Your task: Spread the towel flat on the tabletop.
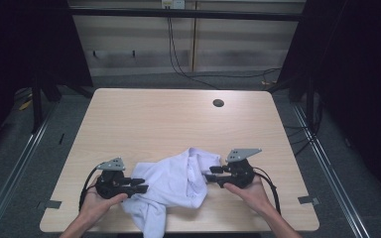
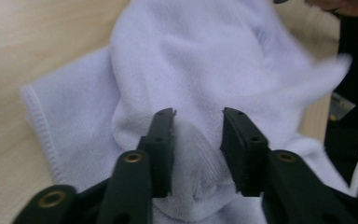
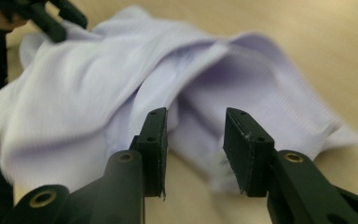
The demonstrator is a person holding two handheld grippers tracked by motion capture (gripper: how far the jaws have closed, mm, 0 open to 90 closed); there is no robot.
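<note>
Left gripper (image 1: pixel 140 185) straddles a raised fold of the white cloth (image 1: pixel 176 181), jaws partly parted, pads not yet pinching. Right gripper (image 1: pixel 212 177) stands half open at the opposite edge, holding nothing. Cloth lies crumpled at the table's (image 1: pixel 178 114) near edge, positioned between both grippers for handling.

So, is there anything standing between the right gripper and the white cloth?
Nothing visible does. The right gripper has open jaws pointing straight at the white cloth, with bare table under the jaws and no other object in front.
</note>
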